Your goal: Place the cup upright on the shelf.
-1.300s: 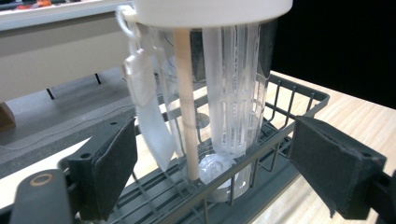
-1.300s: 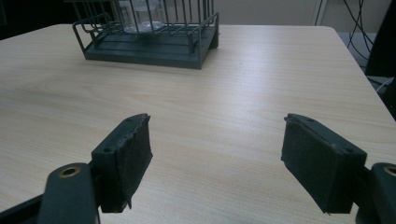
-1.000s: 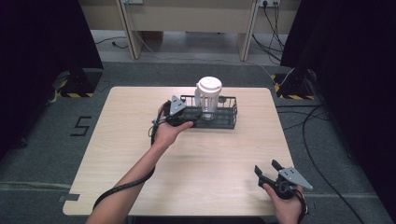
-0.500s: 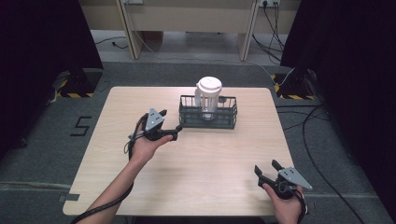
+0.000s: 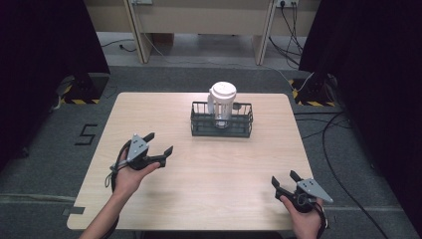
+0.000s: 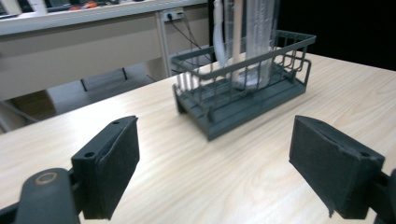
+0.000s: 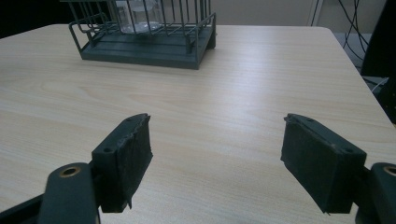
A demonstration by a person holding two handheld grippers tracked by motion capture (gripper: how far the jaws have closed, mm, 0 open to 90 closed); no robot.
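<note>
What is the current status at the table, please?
Left gripper open, empty. Right gripper open, empty, near edge. Clear jug upright in wire basket. Nothing between.

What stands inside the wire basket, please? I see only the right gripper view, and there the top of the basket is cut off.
Observer: A clear jug with a white lid stands upright in the basket.
Operator: Where is the left gripper?
Observer: The left gripper is held over the table, at its left side, apart from the basket.
Operator: Is it open?
Observer: Yes, its jaws stand wide apart, and there is nothing between them.
</note>
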